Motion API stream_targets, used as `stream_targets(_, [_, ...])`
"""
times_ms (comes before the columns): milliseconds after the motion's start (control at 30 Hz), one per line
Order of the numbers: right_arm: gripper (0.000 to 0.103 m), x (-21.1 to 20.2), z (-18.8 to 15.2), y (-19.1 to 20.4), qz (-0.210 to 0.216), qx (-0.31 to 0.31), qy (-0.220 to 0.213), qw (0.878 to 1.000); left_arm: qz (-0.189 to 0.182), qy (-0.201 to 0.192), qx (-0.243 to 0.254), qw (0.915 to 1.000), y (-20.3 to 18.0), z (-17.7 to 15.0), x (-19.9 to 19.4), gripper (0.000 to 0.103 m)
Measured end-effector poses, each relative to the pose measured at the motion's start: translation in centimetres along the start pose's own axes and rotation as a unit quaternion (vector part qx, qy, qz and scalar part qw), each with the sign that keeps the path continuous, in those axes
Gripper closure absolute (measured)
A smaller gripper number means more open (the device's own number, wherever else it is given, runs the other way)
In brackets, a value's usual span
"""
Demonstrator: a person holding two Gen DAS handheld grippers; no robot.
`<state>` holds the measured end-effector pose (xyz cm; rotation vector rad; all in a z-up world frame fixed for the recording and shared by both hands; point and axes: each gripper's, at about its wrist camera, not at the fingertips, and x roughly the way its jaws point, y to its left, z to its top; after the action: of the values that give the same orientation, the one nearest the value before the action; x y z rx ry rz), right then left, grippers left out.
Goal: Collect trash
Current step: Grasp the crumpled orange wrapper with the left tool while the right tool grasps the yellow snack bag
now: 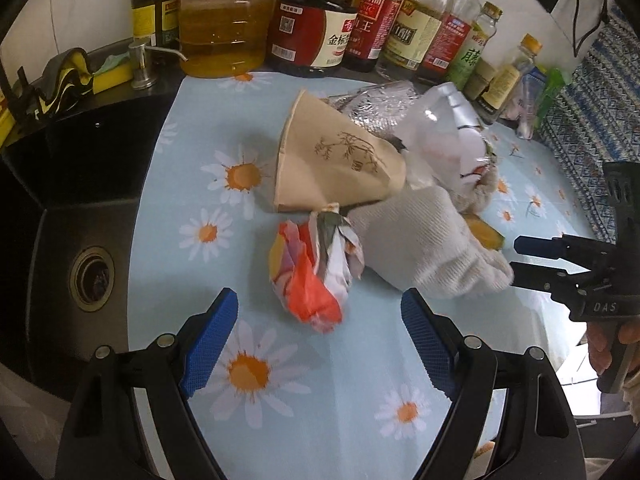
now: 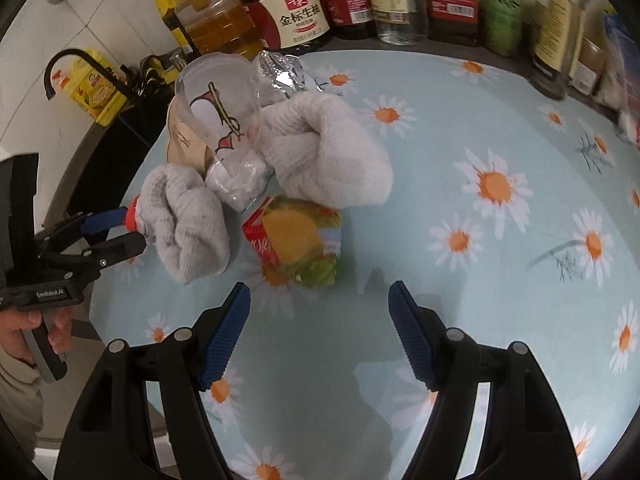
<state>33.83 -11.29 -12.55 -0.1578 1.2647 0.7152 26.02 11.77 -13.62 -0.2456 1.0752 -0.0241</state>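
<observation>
Both grippers pointed steeply down at the worktop (image 1: 360,400), which carried a daisy-print cloth. The left gripper (image 1: 320,320) had its jaws released and apart, with nothing between the blue pads; a crumpled wrapper (image 1: 308,276) lay just ahead of them. The right gripper (image 2: 320,312) likewise had its jaws released and empty, with a yellow-green packet (image 2: 300,244) lying just ahead. The trash lay in one cluster mid-worktop: a paper cup (image 1: 336,160) on its side, a clear plastic cup (image 2: 216,100), foil (image 2: 280,72) and white gloves (image 2: 328,152). A hand (image 2: 28,328) gripped the left tool's handle.
</observation>
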Motion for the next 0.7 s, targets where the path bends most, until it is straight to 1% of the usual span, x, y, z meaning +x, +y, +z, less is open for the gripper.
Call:
stream_targets(267, [0.032,1.6,1.8,0.2,0.001,-0.022,0.011,1.0,0.004,0.004,-0.01,0.9999,0.8,0.8,0.9,0.023])
stream_targets(500, [0.032,2.5,2.5,0.9,-0.013,-0.05,0.005,0.999,0.011,0.002,-0.01,0.9999,1.0,1.3,1.5,0.024])
stream_targets(567, [0.032,2.6,2.5,1.0,-0.015,-0.057,0.004,0.998,0.01,0.005,-0.008,0.9999,0.9,1.3,1.7,0.032])
stream_targets(700, [0.032,2.7,2.3,1.6,-0.012,-0.069,0.003,0.998,0.011,0.006,-0.002,0.9999,0.7,1.3,1.9,0.034])
